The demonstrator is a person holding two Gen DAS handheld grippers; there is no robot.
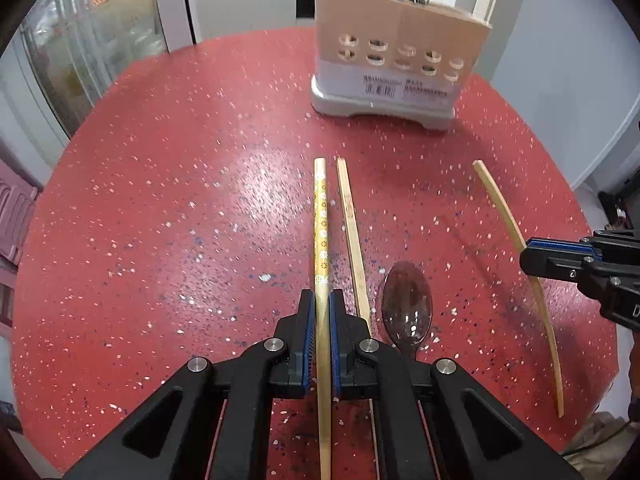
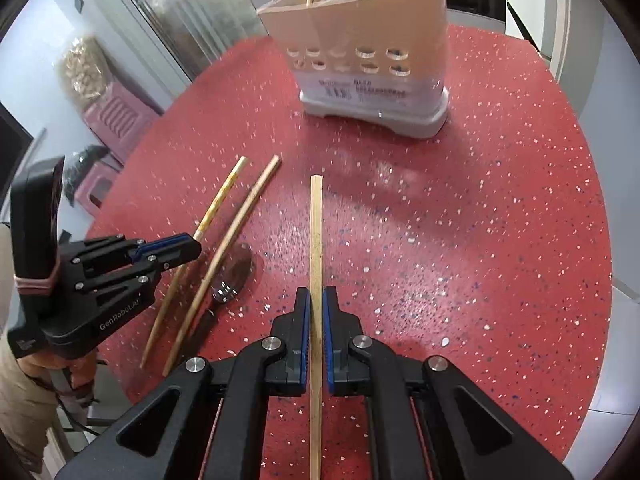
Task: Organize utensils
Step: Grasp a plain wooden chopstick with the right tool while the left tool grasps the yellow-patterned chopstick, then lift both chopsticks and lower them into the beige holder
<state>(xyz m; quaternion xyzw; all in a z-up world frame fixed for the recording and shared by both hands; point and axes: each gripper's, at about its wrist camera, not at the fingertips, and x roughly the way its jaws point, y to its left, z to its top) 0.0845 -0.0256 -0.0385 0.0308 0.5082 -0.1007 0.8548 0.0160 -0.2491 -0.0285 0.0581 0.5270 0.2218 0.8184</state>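
Left gripper (image 1: 322, 300), bottom centre of its view, is clamped on a patterned yellow chopstick (image 1: 321, 232); right gripper (image 2: 316, 300) (also bottom centre) pinches a plain wooden chopstick (image 2: 316, 232).

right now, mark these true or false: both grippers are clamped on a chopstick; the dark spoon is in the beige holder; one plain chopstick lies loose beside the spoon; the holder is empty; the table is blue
1. Both grippers hold a chopstick: true. The left gripper is shut on the yellow flower-patterned chopstick; the right gripper is shut on a plain pale wooden chopstick.
2. The dark translucent plastic spoon is in the beige perforated utensil holder: false, it lies on the table.
3. A plain bamboo chopstick lies loose beside the spoon: true.
4. The holder is empty: false, utensils stick out of it.
5. The table is blue: false, the red speckled table.
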